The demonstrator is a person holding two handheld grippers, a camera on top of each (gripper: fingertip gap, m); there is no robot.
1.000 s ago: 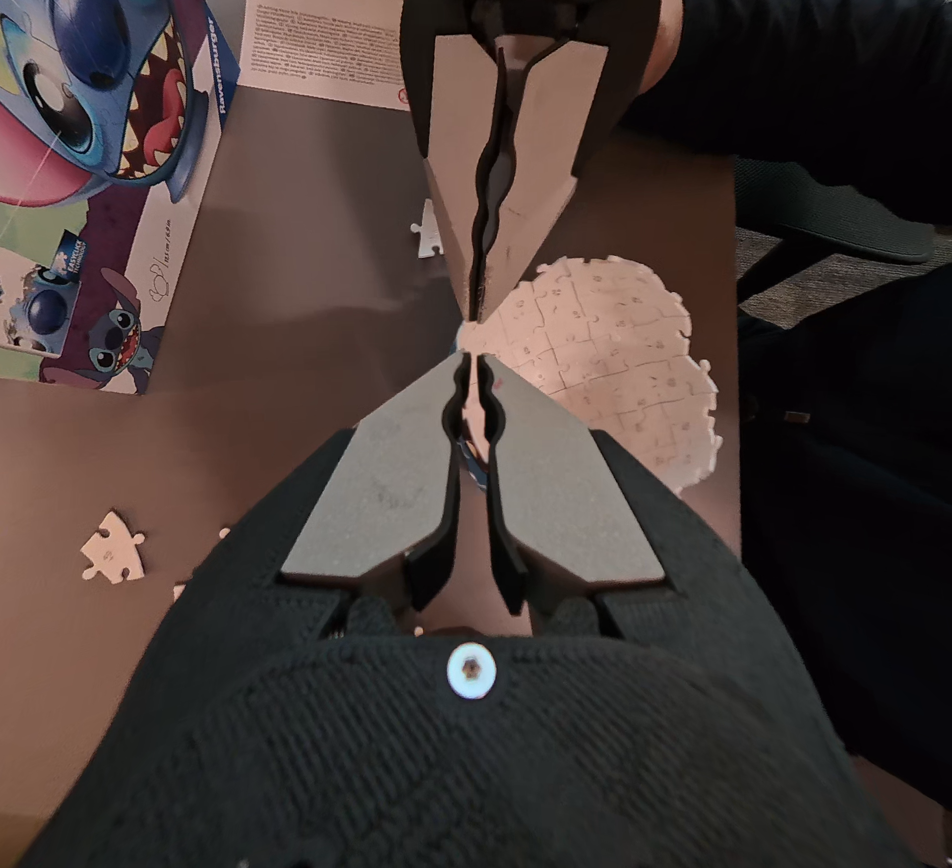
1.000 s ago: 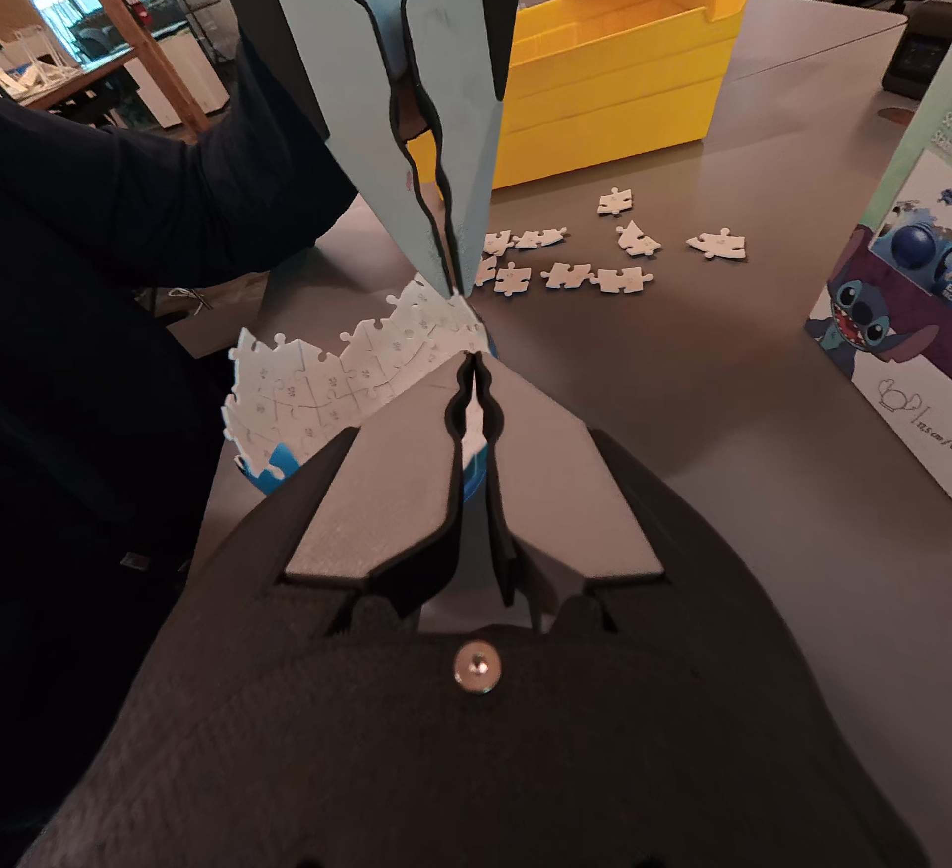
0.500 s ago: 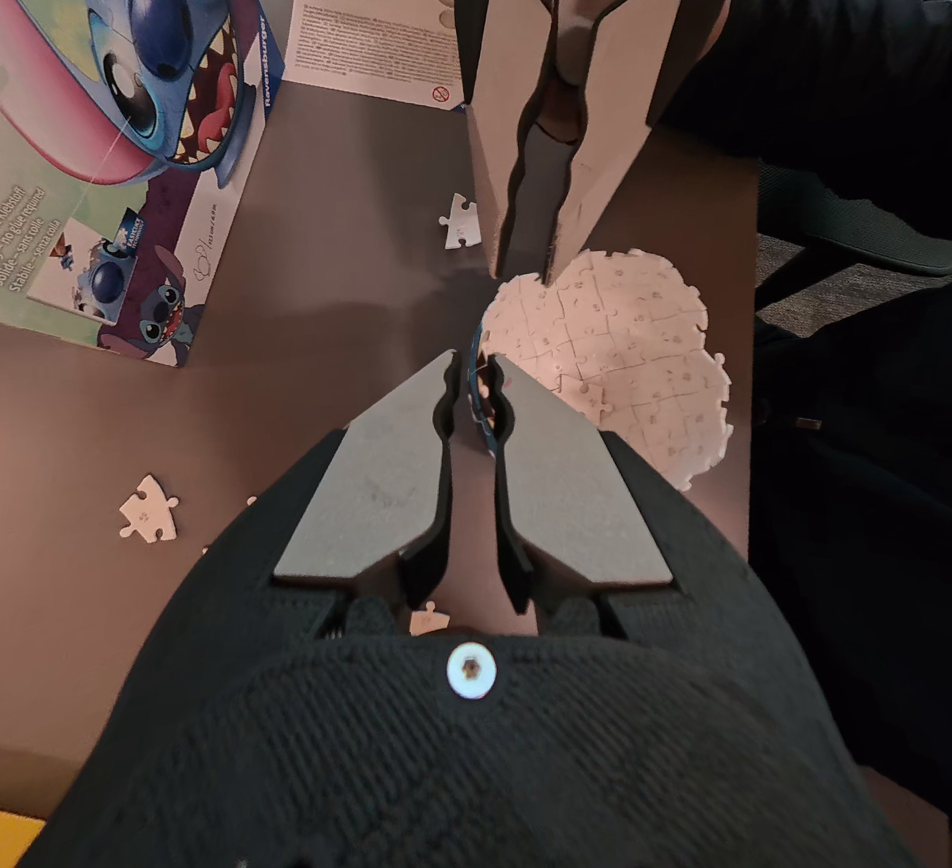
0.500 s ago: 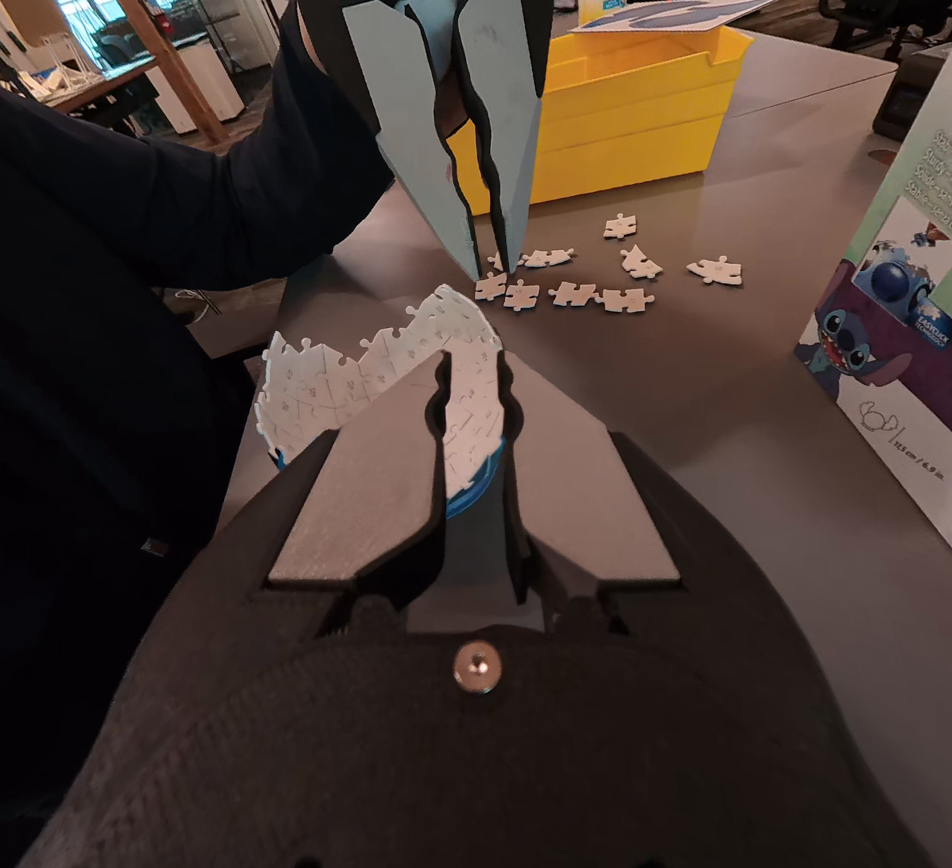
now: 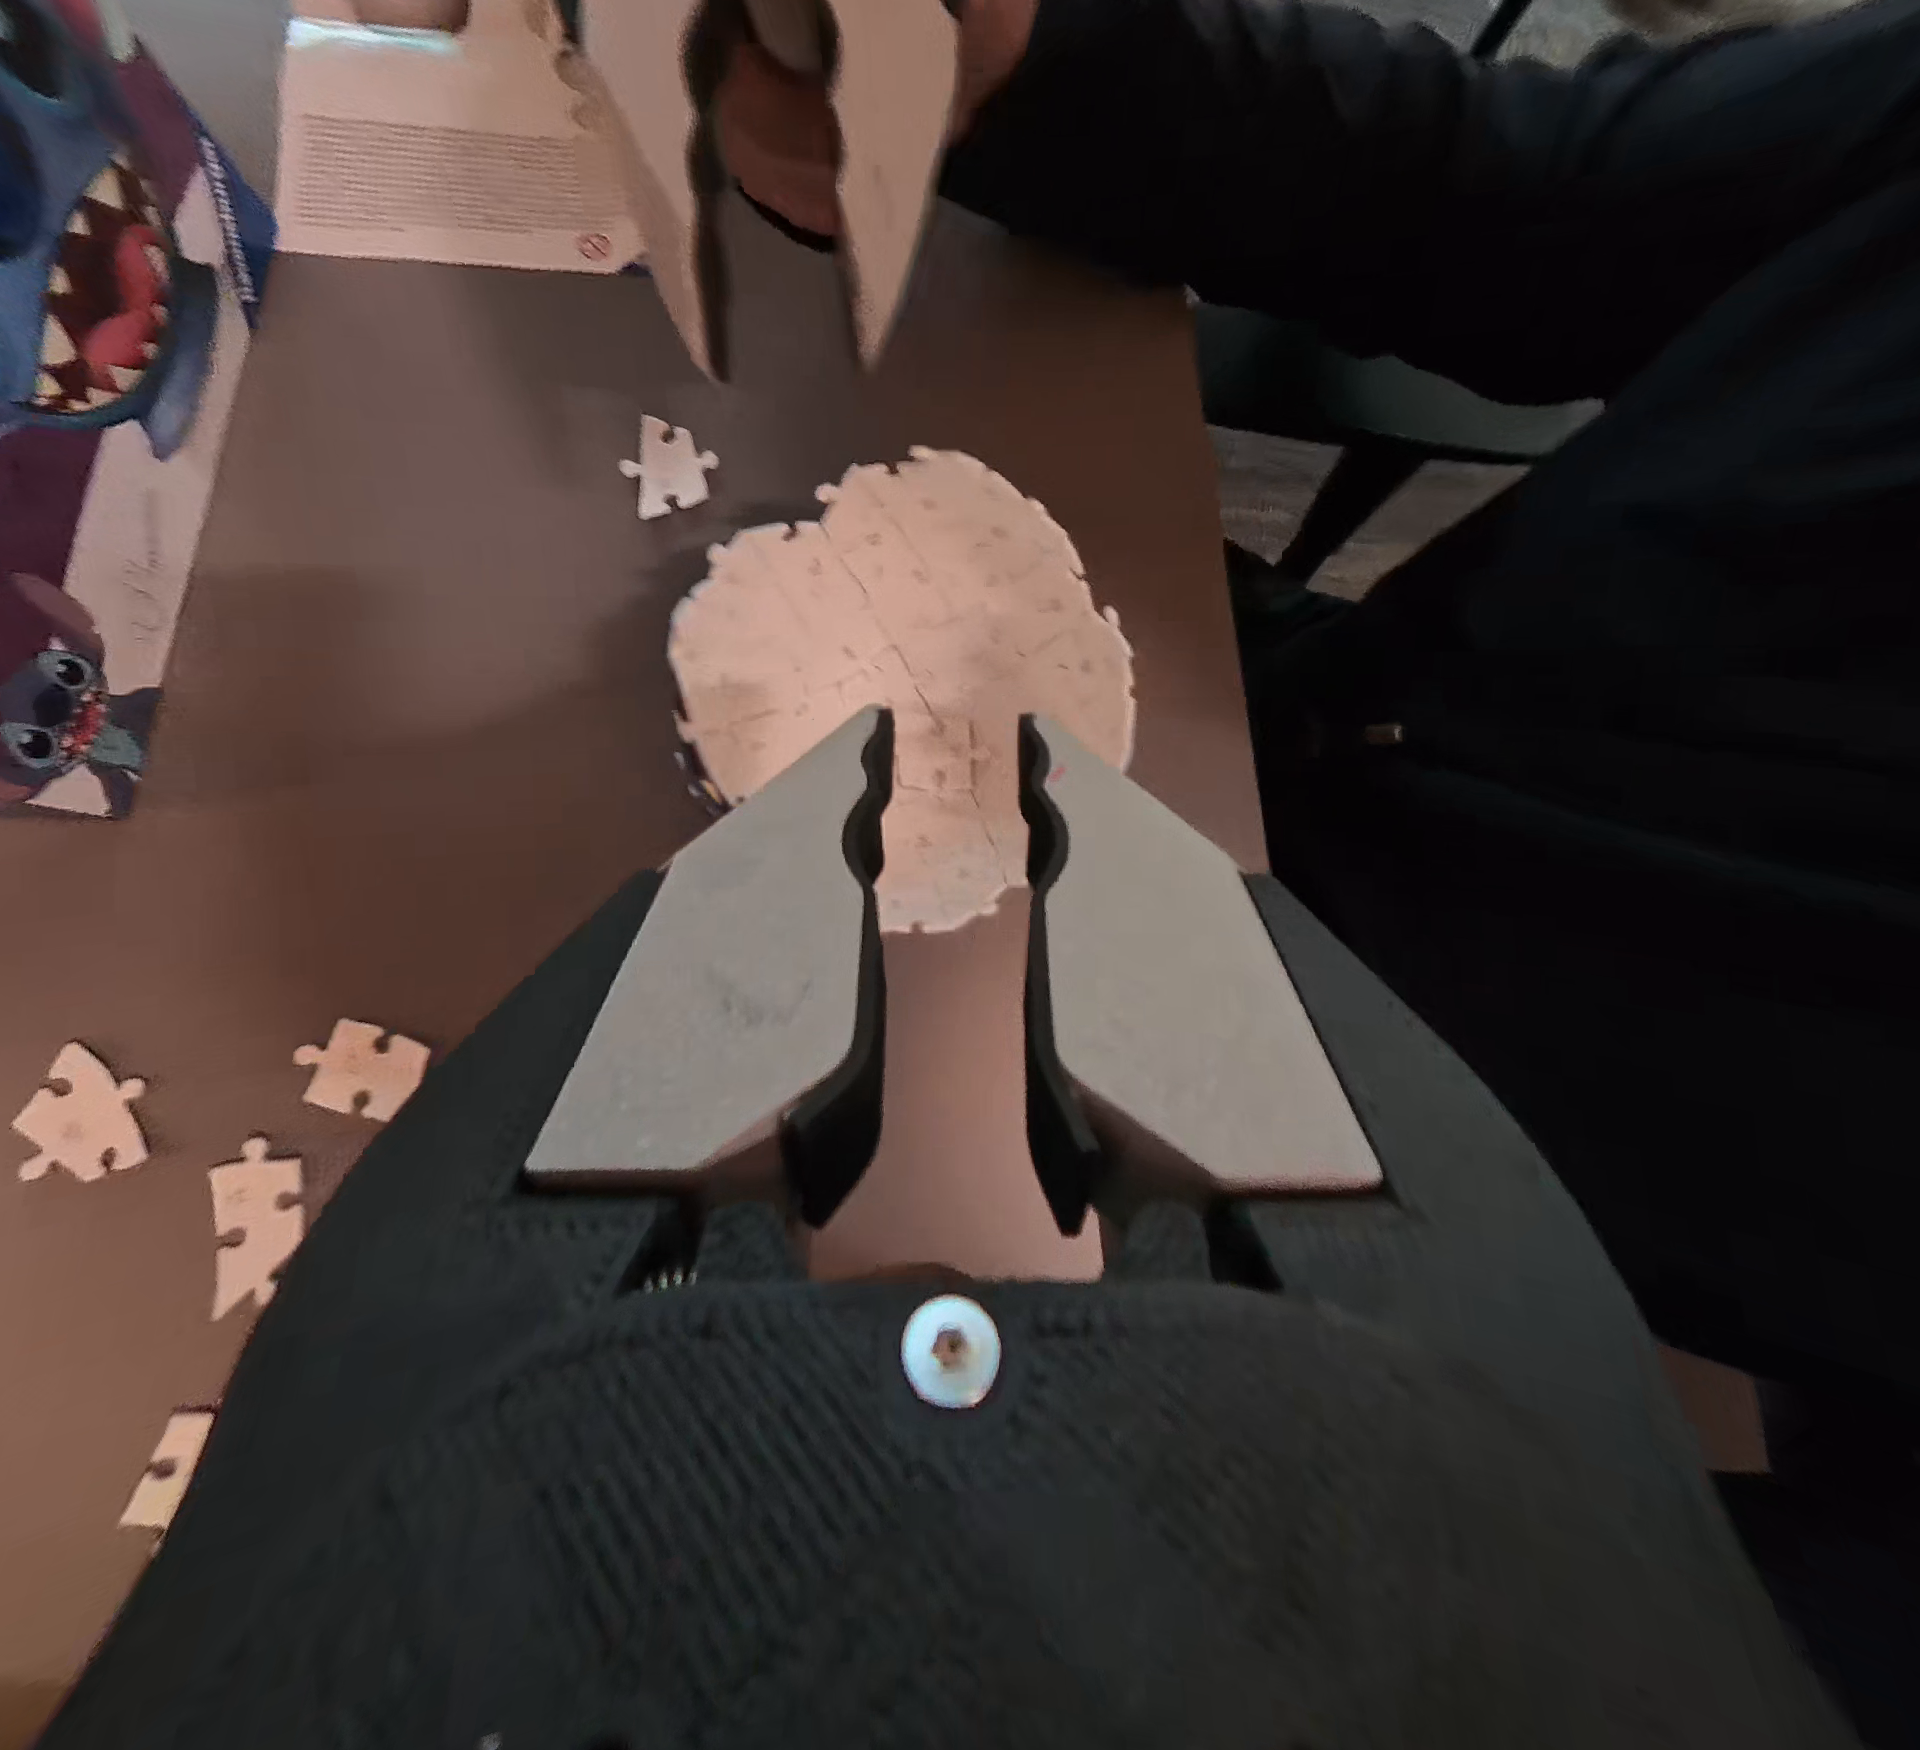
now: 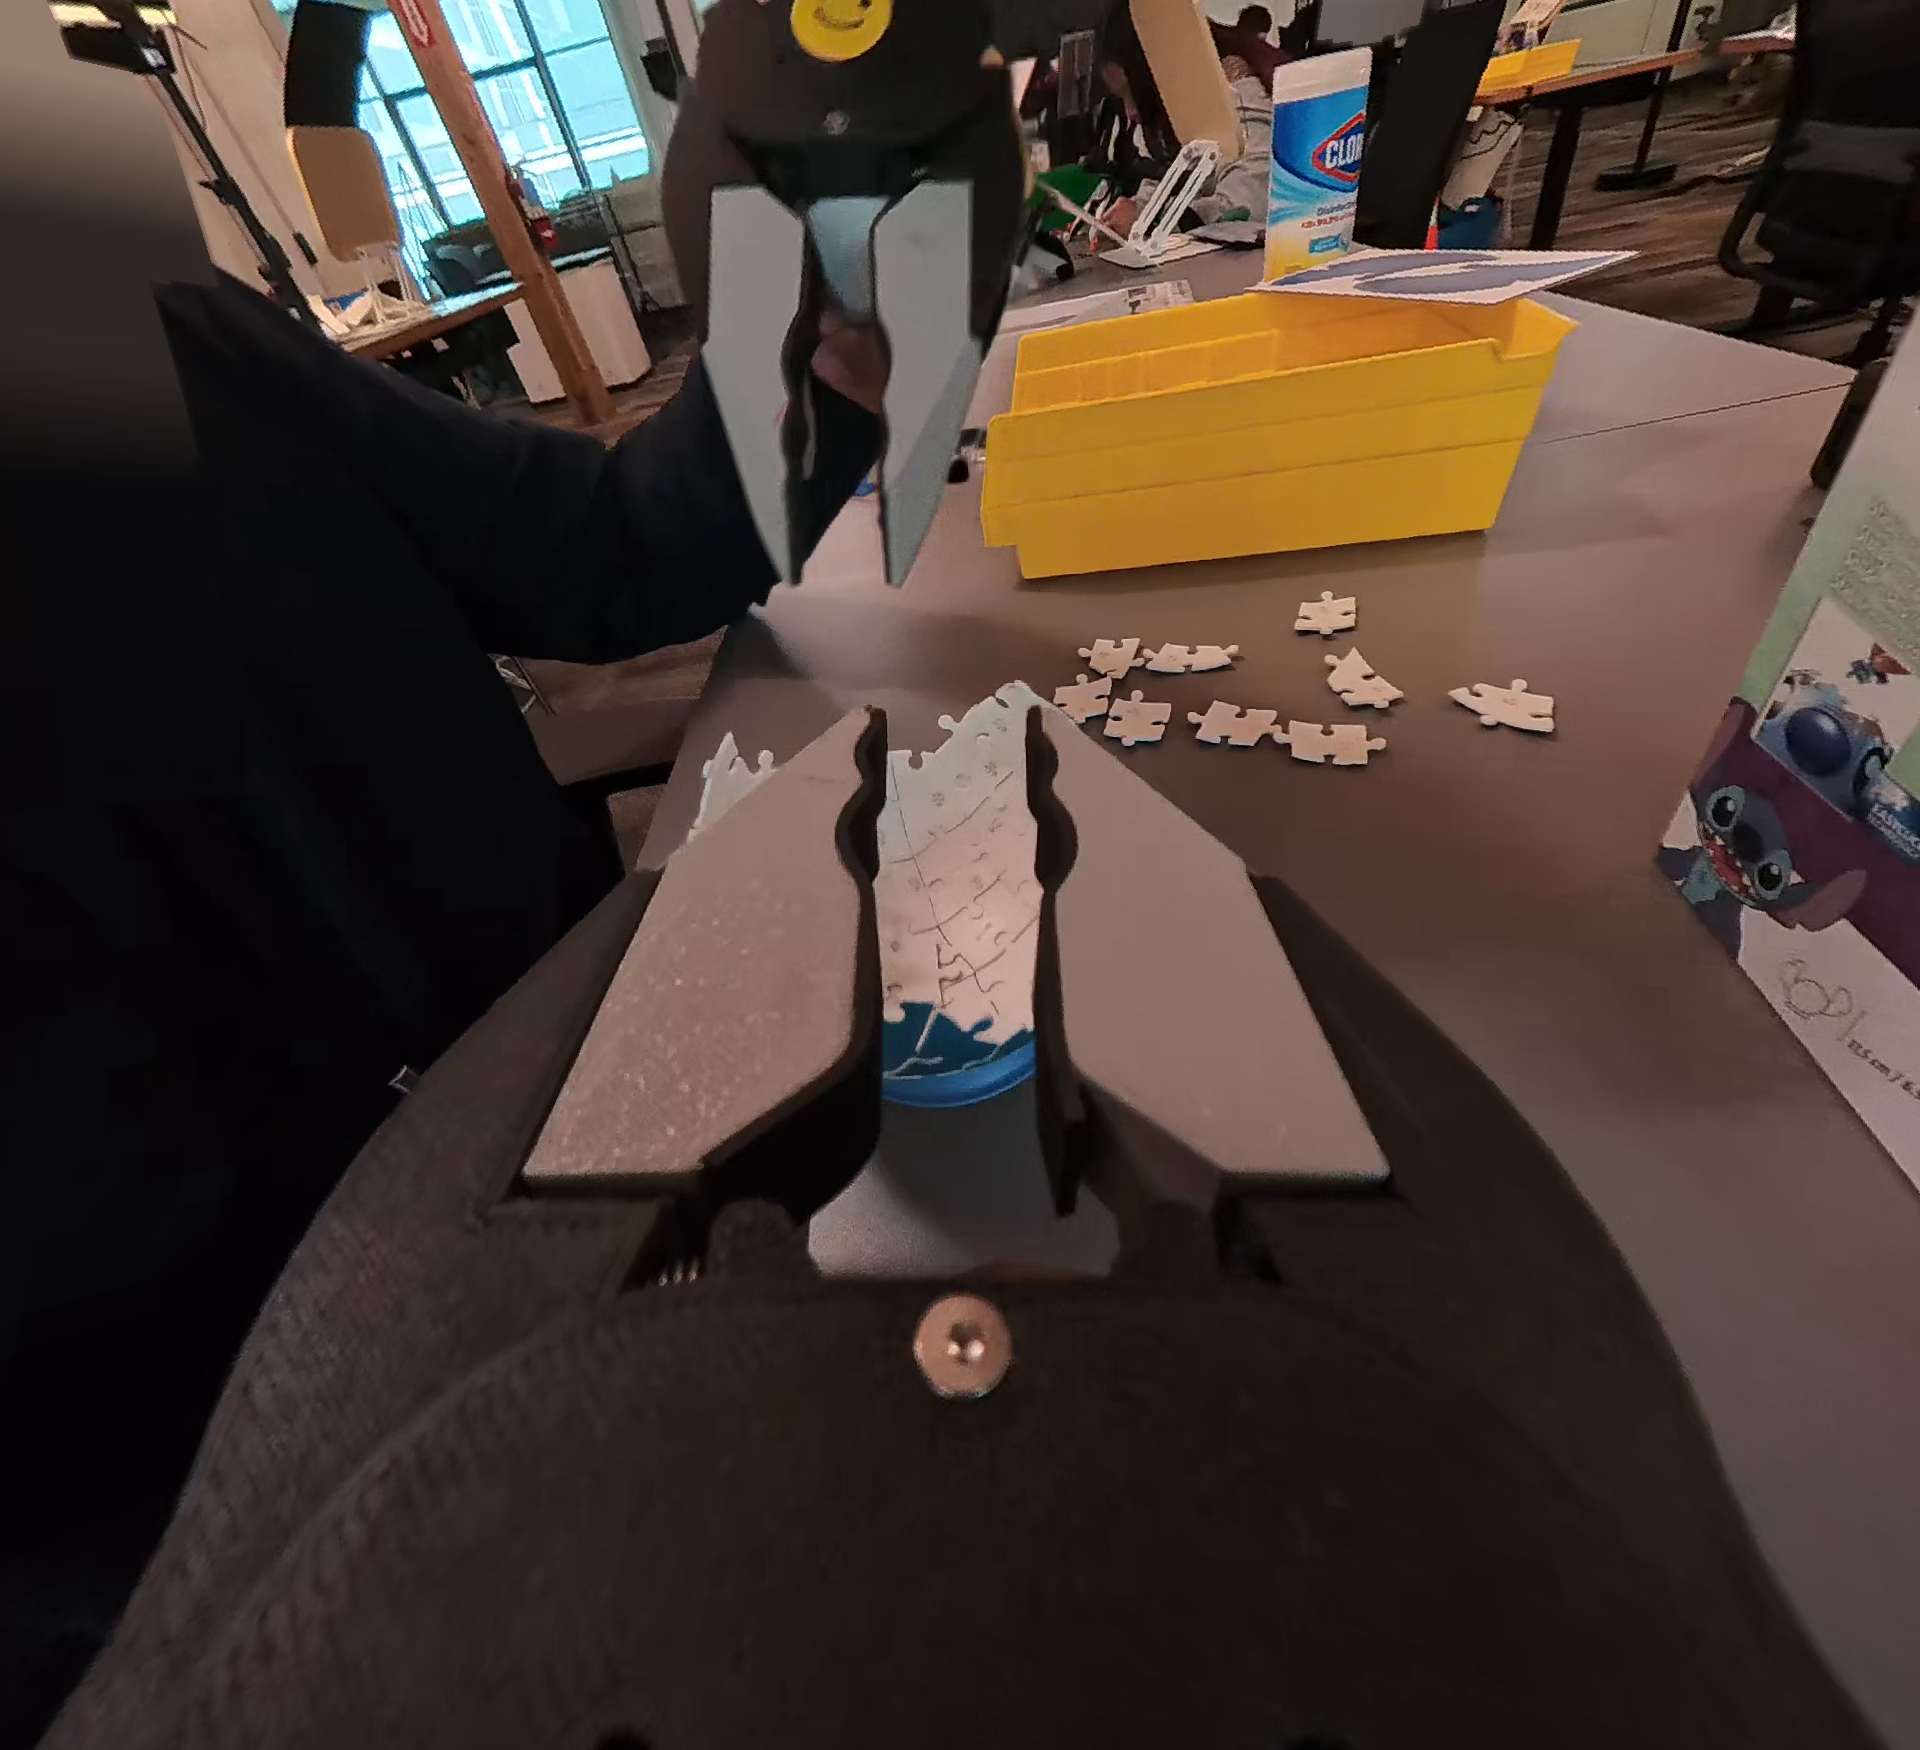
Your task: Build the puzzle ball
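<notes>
The partly built puzzle ball (image 5: pixel 904 640) is a half shell, white inside and blue outside, resting on the brown table near its right edge. My left gripper (image 5: pixel 954 724) is open and empty, its fingertips just above the shell's near rim. My right gripper (image 6: pixel 954 718) is open and empty, with the shell (image 6: pixel 956 869) showing between its fingers. Each gripper shows in the other's view, raised above the table beyond the shell: the right one (image 5: pixel 790 365) and the left one (image 6: pixel 844 573), both open. Neither touches the shell.
Loose white puzzle pieces (image 6: pixel 1226 724) lie past the shell; they also show in the left wrist view (image 5: pixel 249 1129), with one single piece (image 5: pixel 670 479). A yellow bin (image 6: pixel 1268 443), the puzzle box (image 5: pixel 73 350) and an instruction sheet (image 5: pixel 436 142) stand around. A person's dark sleeves flank the table edge. There is about 8 cm between the tips of the two grippers.
Both grippers were shut tip to tip at the shell's rim. They have opened, let go and drawn back and up, and the shell now lies on the table.
</notes>
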